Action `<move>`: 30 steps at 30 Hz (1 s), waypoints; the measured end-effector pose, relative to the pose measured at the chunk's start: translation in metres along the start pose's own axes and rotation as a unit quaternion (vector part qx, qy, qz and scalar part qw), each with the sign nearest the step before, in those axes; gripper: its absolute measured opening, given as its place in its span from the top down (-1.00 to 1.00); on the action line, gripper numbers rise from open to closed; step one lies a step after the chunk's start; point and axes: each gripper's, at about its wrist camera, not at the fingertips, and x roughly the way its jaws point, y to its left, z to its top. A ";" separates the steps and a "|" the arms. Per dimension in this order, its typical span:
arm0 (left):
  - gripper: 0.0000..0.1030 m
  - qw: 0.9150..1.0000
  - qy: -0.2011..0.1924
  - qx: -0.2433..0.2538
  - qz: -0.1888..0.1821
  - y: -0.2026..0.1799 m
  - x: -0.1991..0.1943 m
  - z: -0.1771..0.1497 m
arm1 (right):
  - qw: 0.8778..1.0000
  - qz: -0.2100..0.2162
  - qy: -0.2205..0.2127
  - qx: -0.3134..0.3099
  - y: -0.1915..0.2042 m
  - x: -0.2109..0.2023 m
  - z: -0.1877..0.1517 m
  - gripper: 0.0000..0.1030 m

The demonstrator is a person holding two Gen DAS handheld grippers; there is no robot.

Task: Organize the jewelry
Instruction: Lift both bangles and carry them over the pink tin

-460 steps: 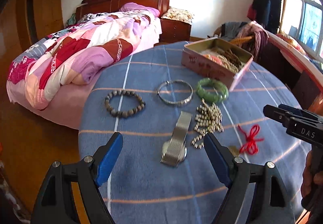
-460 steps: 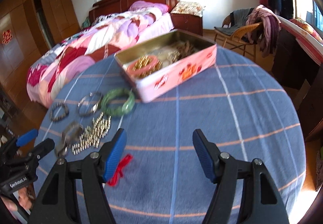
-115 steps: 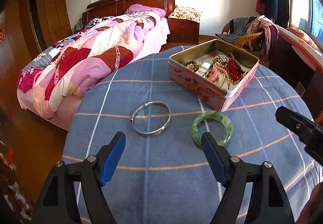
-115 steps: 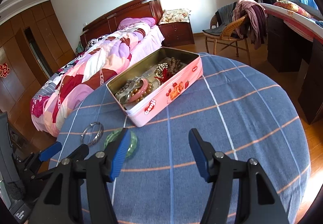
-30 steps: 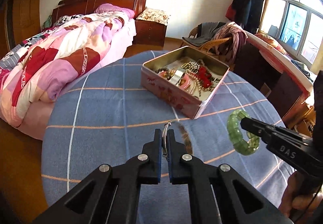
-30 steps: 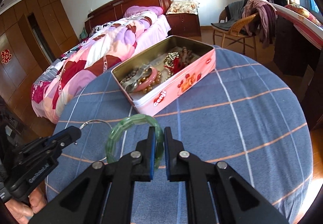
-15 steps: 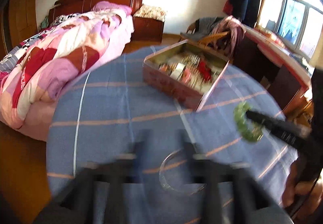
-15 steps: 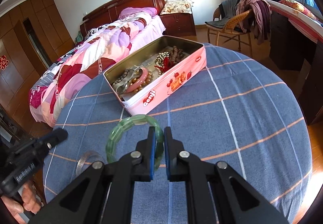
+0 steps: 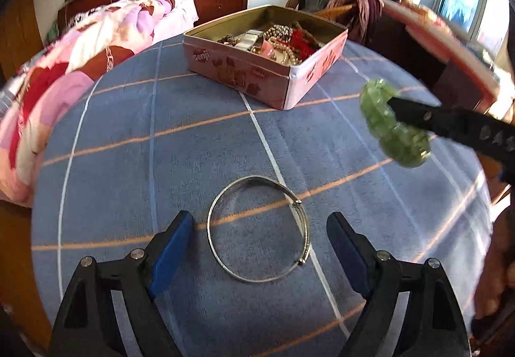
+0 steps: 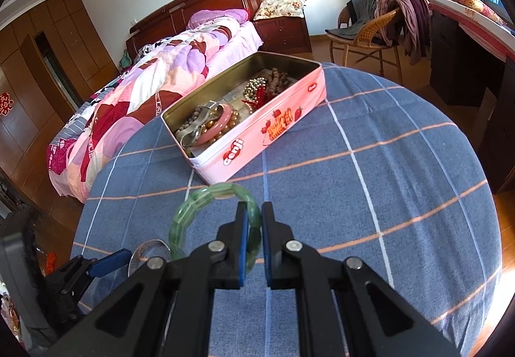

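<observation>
Carrying green bangle (image 10: pixel 212 215) in clenched right tongs (image 10: pixel 254 225) toward tin (image 10: pixel 257 135); left tongs (image 9: pixel 257 238) released around silver bangle (image 9: pixel 257 228) on counter (image 9: pixel 128 164), regrasp next.

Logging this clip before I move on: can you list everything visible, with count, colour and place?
tin: one, pink, open, far side of table.
jewelry in the tin: mixed heap; pink bangle, beads, red cord, metal strap; count unclear.
green bangle: one, held above the table.
silver bangle: one, flat on the cloth, near side.
tablecloth: one, blue with orange and white lines, over the table.
bed: one, pink patchwork quilt, wooden headboard, behind the table.
nightstand: one, dark wood, by the bed.
wicker chair: one, clothes draped on it, right rear.
left tool: open, straddling the silver bangle.
right tool: shut on the green bangle.
</observation>
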 end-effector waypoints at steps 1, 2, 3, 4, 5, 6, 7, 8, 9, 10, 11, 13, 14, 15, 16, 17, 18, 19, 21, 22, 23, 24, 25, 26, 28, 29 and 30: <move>-0.25 1.000 -0.001 0.009 0.007 -0.002 -0.001 0.000 | 1.000 0.000 -0.002 0.001 -0.001 -0.001 0.000 0.79; -0.25 1.000 -0.003 0.016 0.005 -0.002 -0.003 0.000 | 1.000 0.000 -0.004 0.001 -0.001 -0.003 0.001 0.79; -0.24 1.000 -0.003 0.013 -0.001 0.000 -0.004 0.000 | 1.000 0.000 -0.005 0.002 -0.001 -0.003 0.001 0.79; -0.24 1.000 -0.004 0.008 -0.005 0.003 -0.005 -0.001 | 1.000 0.000 -0.006 0.004 -0.002 -0.004 0.002 0.79; -0.24 1.000 -0.007 0.001 -0.009 0.005 -0.006 -0.002 | 1.000 0.001 -0.007 0.006 -0.003 -0.004 0.002 0.79; -0.24 1.000 -0.011 -0.009 -0.016 0.008 -0.008 -0.003 | 1.000 0.000 -0.008 0.007 -0.003 -0.005 0.002 0.79; -0.24 1.000 -0.016 -0.013 -0.018 0.010 -0.010 -0.003 | 1.000 0.000 -0.008 0.007 -0.004 -0.005 0.002 0.79; -0.24 0.999 -0.026 -0.016 -0.019 0.011 -0.014 -0.003 | 1.000 0.000 -0.009 0.008 -0.004 -0.004 0.002 0.79; -0.24 0.999 -0.035 -0.017 -0.019 0.011 -0.018 -0.002 | 1.000 0.000 -0.009 0.008 -0.004 -0.004 0.002 0.79; -0.24 0.999 -0.042 -0.018 -0.020 0.010 -0.021 0.001 | 1.000 0.000 -0.009 0.008 -0.004 -0.004 0.002 0.79; -0.24 0.998 -0.053 -0.019 -0.022 0.010 -0.026 0.004 | 1.000 0.000 -0.009 0.008 -0.005 -0.004 0.002 0.79; -0.25 0.997 -0.070 -0.023 -0.021 0.009 -0.032 0.014 | 1.000 -0.001 -0.010 0.010 -0.005 -0.004 0.002 0.79; -0.25 0.997 -0.076 -0.023 -0.019 0.008 -0.034 0.019 | 1.000 -0.002 -0.011 0.010 -0.006 -0.004 0.003 0.79; -0.25 0.996 -0.082 -0.022 -0.015 0.007 -0.036 0.024 | 1.000 -0.003 -0.012 0.010 -0.007 -0.003 0.004 0.79; -0.25 0.996 -0.088 -0.020 -0.009 0.006 -0.037 0.030 | 1.000 -0.007 -0.014 0.010 -0.007 -0.004 0.005 0.79; -0.24 0.996 -0.092 -0.018 -0.005 0.005 -0.038 0.035 | 1.000 -0.012 -0.016 0.009 -0.008 -0.004 0.007 0.79; -0.24 0.995 -0.094 -0.016 -0.004 0.004 -0.036 0.040 | 1.000 -0.015 -0.017 0.009 -0.009 -0.003 0.009 0.79; -0.25 0.995 -0.096 -0.015 -0.004 0.003 -0.035 0.046 | 1.000 -0.017 -0.018 0.009 -0.011 -0.003 0.010 0.79; -0.25 0.995 -0.099 -0.014 -0.007 0.002 -0.034 0.054 | 1.000 -0.022 -0.019 0.012 -0.014 -0.001 0.015 0.78; -0.25 0.995 -0.101 -0.013 -0.010 0.001 -0.032 0.058 | 0.999 -0.026 -0.020 0.011 -0.014 0.000 0.019 0.78; -0.25 0.994 -0.103 -0.012 -0.011 0.000 -0.031 0.064 | 0.999 -0.029 -0.022 0.010 -0.015 0.000 0.023 0.78; -0.25 0.994 -0.107 -0.012 -0.013 -0.001 -0.030 0.069 | 0.999 -0.033 -0.026 0.008 -0.015 0.001 0.028 0.78; -0.25 0.994 -0.110 -0.011 -0.015 -0.001 -0.030 0.073 | 0.999 -0.034 -0.029 0.007 -0.016 0.001 0.032 0.78; -0.25 0.993 -0.114 -0.012 -0.018 -0.001 -0.029 0.078 | 0.999 -0.036 -0.034 0.007 -0.016 0.000 0.038 0.78; -0.25 0.992 -0.122 -0.016 -0.024 -0.001 -0.028 0.086 | 0.998 -0.037 -0.043 0.006 -0.017 0.000 0.048 0.78; -0.25 0.992 -0.125 -0.018 -0.026 0.000 -0.027 0.091 | 0.998 -0.039 -0.049 0.005 -0.017 0.000 0.054 0.78; -0.25 0.991 -0.128 -0.020 -0.027 0.001 -0.025 0.094 | 0.998 -0.041 -0.053 0.004 -0.016 0.000 0.059 0.78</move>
